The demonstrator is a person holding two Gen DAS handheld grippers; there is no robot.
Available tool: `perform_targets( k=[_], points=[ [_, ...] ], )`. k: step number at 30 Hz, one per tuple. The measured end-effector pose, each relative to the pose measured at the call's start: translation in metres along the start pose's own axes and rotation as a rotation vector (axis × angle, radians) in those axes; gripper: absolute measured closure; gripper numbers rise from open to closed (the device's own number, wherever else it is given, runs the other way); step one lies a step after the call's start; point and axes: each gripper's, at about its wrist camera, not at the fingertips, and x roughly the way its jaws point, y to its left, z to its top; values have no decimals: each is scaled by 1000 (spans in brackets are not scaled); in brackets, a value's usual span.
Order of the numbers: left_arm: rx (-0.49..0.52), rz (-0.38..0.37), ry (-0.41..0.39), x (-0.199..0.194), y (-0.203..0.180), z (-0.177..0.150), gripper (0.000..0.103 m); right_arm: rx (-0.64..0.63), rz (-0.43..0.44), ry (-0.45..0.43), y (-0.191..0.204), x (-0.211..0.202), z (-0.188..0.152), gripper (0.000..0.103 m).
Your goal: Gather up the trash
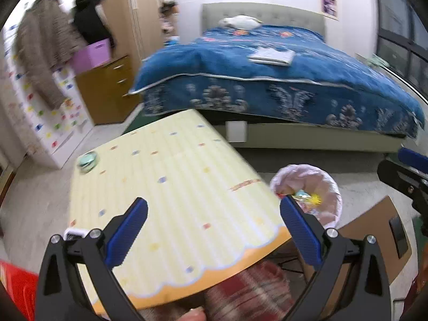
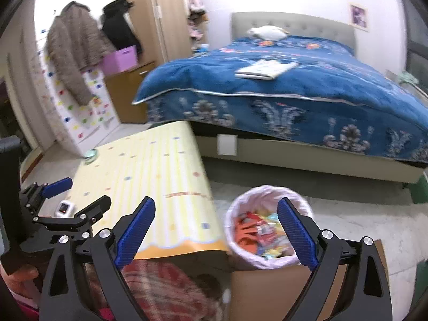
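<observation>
- While both sets of jaws stand spread wide with nothing between the pads, the trash sits down in the bin (image 2: 267,224), a round basket with a pale pink liner on the floor just off the tabletop's right edge.
- Right gripper (image 2: 216,232): held up above the bin, jaws wide open. In its own view the right blue pad overlaps the bin's right rim and the left pad sits over the tabletop corner, so the bin shows between the pads but well below them, no contact.
- Wrappers (image 2: 256,232) inside the bin: orange, red, yellow and light blue bits piled together. Too blurry to say what each one is.
- Left gripper (image 1: 214,230): also wide open and empty, hanging over the tabletop (image 1: 171,187), which has a yellow striped cover with little coloured dots and a scalloped orange edge. From this view the bin (image 1: 307,184) is off to the right, just past the right pad, with wrappers (image 1: 307,198) peeking by the pad tip.
- Small round greenish dish (image 1: 87,161) sits on the far left corner of the tabletop, well apart from both jaws.
- Bed (image 2: 294,93) with a blue blanket is behind everything.
</observation>
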Motion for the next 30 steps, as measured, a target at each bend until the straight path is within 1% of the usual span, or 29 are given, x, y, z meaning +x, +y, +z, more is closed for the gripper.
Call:
perform_targets(
  k=[2, 6, 9, 15, 18, 21, 24, 30],
  points=[
    [-35, 31, 11, -9, 15, -4, 7, -32, 35, -7, 18, -3, 3, 11],
    [-92, 112, 52, -23, 47, -14, 7, -109, 77, -24, 53, -10, 8, 10],
    [-125, 168, 52, -36, 67, -22, 7, -140, 109, -32, 71, -14, 9, 10],
    [-185, 252, 39, -60, 98, -37, 7, -214, 133, -16, 102, -13, 2, 9],
    [-209, 292, 54, -68, 112, -48, 7, -233, 130, 4, 112, -9, -1, 8],
    [-233, 317, 74, -72, 125, -59, 7, -254, 124, 15, 121, -6, -3, 7],
    [-255, 325, 86, -75, 135, -67, 7, -268, 128, 20, 129, -5, -4, 7],
    [-274, 331, 84, -79, 144, -69, 7, -284, 135, 29, 138, -2, -7, 7]
  ],
)
